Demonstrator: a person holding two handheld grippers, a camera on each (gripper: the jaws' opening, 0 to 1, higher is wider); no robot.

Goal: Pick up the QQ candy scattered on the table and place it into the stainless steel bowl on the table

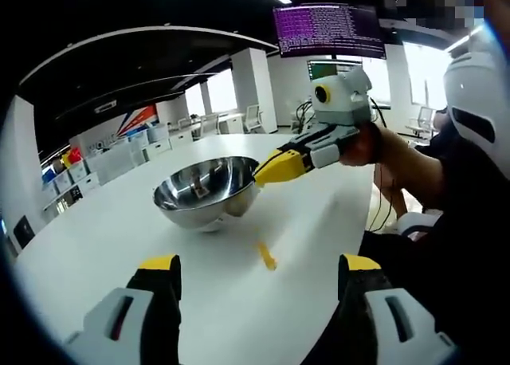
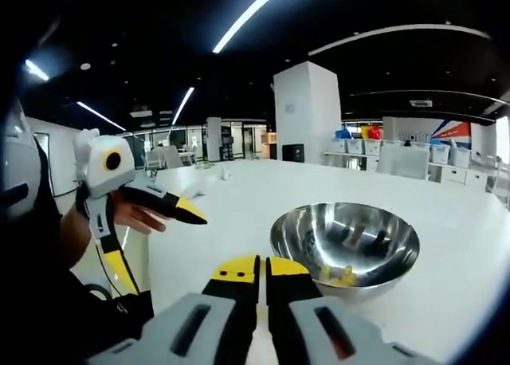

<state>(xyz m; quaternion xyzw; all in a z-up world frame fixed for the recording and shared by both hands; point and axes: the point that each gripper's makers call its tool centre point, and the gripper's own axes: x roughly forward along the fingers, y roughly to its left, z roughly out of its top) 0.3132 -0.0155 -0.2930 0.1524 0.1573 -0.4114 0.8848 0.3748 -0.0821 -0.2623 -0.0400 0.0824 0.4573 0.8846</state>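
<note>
Left gripper view: left claw (image 1: 259, 273) jaws spread wide, empty, above white desk (image 1: 319, 213). Yellow QQ candy (image 1: 267, 256) lies at 5 o'clock from stainless steel bowl (image 1: 205, 191). Right claw (image 1: 277, 166) closed, tips at bowl rim at 3 o'clock.

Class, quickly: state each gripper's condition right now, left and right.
Left gripper: open, holding nothing, a yellow candy lying ahead.
Right gripper: shut, nothing visible between its jaws, beside the steel bowl.

Left gripper (image 1: 255, 273) low and level with yellow-tipped jaws spread wide apart, held by a hand (image 2: 137, 213) with a bare forearm; right gripper (image 2: 260, 271) reaching forward, jaws pressed together with nothing between them, gripped by a hand (image 1: 368, 146).
</note>
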